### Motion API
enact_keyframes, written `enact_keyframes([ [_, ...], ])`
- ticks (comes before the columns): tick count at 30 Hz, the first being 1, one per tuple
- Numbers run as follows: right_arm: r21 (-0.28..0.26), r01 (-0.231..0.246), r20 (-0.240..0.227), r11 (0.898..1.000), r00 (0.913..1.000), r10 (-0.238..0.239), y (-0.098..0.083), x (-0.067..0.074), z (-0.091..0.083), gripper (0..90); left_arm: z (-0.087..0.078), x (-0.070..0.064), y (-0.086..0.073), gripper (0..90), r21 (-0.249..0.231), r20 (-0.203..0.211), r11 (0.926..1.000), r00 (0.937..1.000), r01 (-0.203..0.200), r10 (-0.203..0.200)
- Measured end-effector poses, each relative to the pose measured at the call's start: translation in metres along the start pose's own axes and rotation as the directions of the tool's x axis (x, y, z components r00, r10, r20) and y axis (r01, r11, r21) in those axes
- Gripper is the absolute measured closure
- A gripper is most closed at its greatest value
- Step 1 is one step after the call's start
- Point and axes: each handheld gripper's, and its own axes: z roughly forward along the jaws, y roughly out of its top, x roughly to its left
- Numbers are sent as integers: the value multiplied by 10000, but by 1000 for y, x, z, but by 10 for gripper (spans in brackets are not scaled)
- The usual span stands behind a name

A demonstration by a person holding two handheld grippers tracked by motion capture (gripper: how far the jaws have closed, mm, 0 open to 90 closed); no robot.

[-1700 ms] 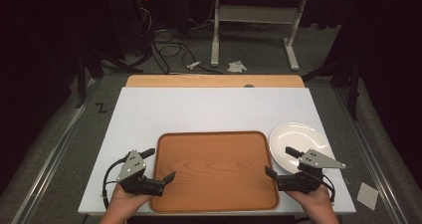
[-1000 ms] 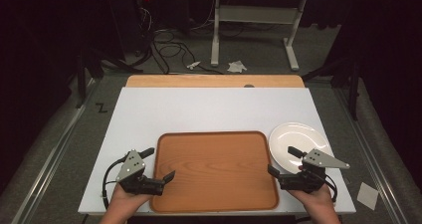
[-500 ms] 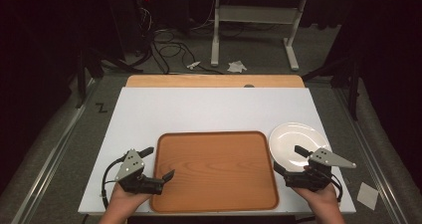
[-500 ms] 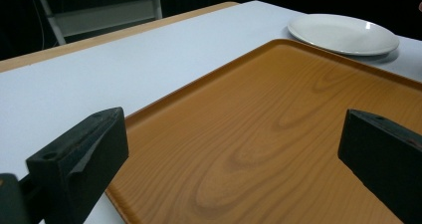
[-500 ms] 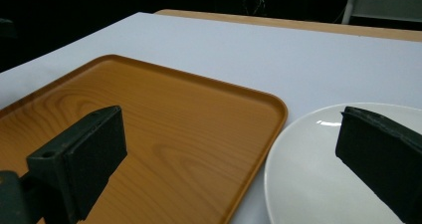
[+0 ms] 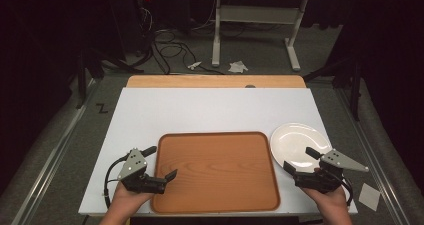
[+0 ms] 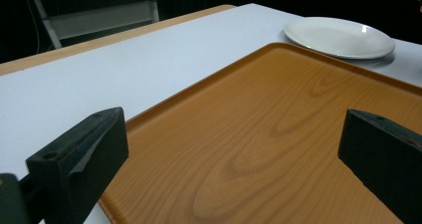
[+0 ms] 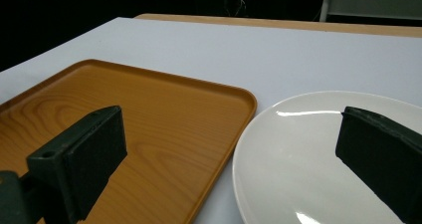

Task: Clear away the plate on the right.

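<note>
My right gripper point(image 6: 299, 163) hangs wide open over the near edge of the white plate point(image 6: 298, 143) — plate sits just right of the wooden tray point(image 6: 215, 169). Left gripper point(image 6: 161, 163) gapes too, at the tray's left rim.

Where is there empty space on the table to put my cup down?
The biggest bare patch is the white table top beyond the tray, up to the wooden strip at the far edge. The tray's own floor is bare too. A narrow strip lies left of the tray. It gets crowded at the near right, where the plate sits close beside the tray and the right tool hovers.
</note>
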Motion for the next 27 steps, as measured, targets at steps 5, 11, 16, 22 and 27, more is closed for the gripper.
enact_keyframes([
  [5, -32, -172, 231, 9998, 9996, 173, -2, -6, -6, 7, 3, 1, 2, 1, -40, 13, 10000, 10000, 15, -15],
  [11, 57, -343, 629, 9994, 9974, 338, -5, -11, -10, 8, 5, 1, 3, 1, -112, 14, 9999, 10000, -31, 31],
  [16, 107, -458, 1000, 9989, 9940, 446, -6, -16, -13, 8, 7, 2, 3, 1, -74, -25, 9999, 10000, -68, 68],
  [22, 114, -540, 1229, 9985, 9910, 522, -8, -18, -17, 8, 8, 3, 4, 1, -124, -21, 9999, 10000, -36, 36],
  [27, 14, -899, 1555, 9960, 9839, 886, -8, -23, -23, 11, 9, 3, 5, 1, -168, -2, 9999, 10000, -31, 31],
])
